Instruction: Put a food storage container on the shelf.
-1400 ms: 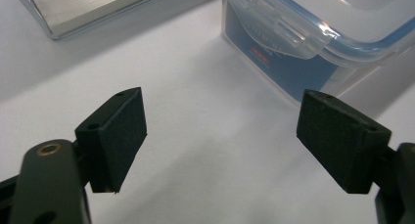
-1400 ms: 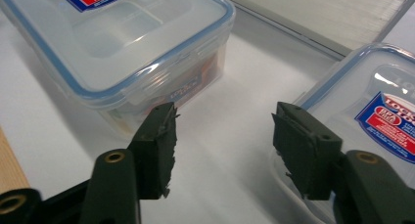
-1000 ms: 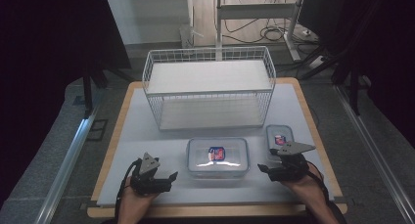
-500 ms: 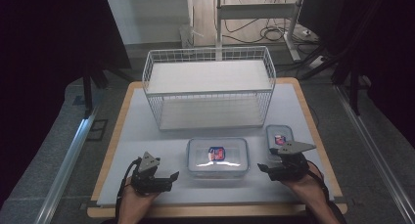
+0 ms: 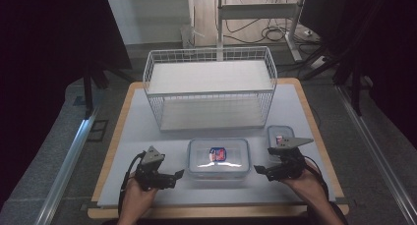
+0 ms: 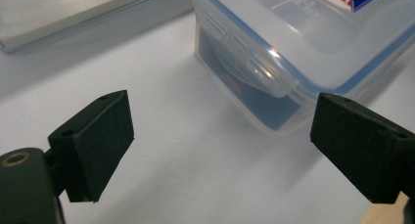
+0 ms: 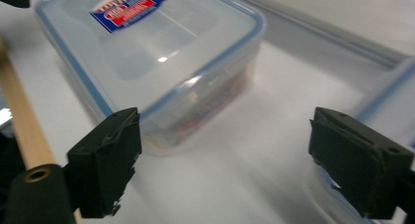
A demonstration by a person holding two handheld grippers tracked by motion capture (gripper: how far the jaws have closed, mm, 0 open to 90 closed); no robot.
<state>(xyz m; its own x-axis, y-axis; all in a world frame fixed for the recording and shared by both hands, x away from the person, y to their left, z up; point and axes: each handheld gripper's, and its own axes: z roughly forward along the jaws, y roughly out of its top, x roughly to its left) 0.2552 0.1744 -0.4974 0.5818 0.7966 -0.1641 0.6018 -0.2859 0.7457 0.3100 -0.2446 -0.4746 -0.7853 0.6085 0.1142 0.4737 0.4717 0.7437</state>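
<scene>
Against the earlier high views, nothing on the bench has shifted: white wire basket at the back, large clear lidded food container at front centre, small lidded container to its right. Hands hold about the same spots. Both sets of jaws have just been opening, nothing between either pair. Large container's lid has a blue seal rim and a red-white-blue label; its print is too small and blurred to read. Small container carries a small red-and-white label, also unreadable. Left hand-held gripper sits on the bench just left of the large container, jaws apart, pointing at its left end and latch flap. Right hand-held gripper sits just right of it, jaws apart, the small container just behind.
</scene>
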